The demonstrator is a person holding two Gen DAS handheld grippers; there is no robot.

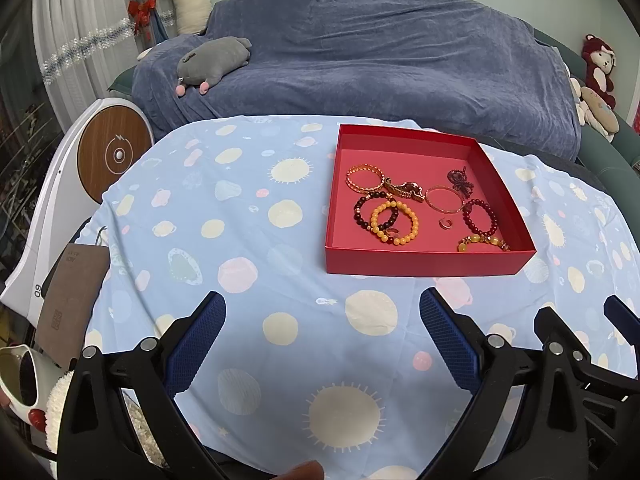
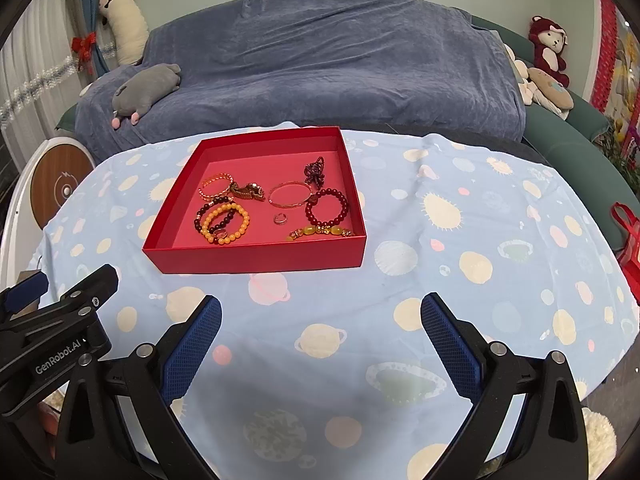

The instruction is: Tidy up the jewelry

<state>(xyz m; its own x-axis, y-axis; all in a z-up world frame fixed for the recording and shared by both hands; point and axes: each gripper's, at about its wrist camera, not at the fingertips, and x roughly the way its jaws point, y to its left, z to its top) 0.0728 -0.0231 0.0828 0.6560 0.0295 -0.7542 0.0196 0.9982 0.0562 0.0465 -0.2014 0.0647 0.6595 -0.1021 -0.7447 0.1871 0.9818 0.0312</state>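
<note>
Matt red cardboard box (image 2: 256, 258), glossy yellow bead bracelet (image 2: 226, 224) at its 7 o'clock, shiny thin gold metal bangle (image 2: 289, 196), smooth pale-blue printed cloth (image 2: 440, 280), textured blue rubber pads (image 2: 192, 344)

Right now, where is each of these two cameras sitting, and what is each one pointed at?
Left wrist: rides the left gripper, facing the red box ahead to its right; its own open blue fingers show, the right gripper at the right edge.
Right wrist: rides the right gripper, facing the same box ahead to its left; its open fingers and the left gripper show.
Shared: box of bracelets, patterned tablecloth, blue sofa.
</note>
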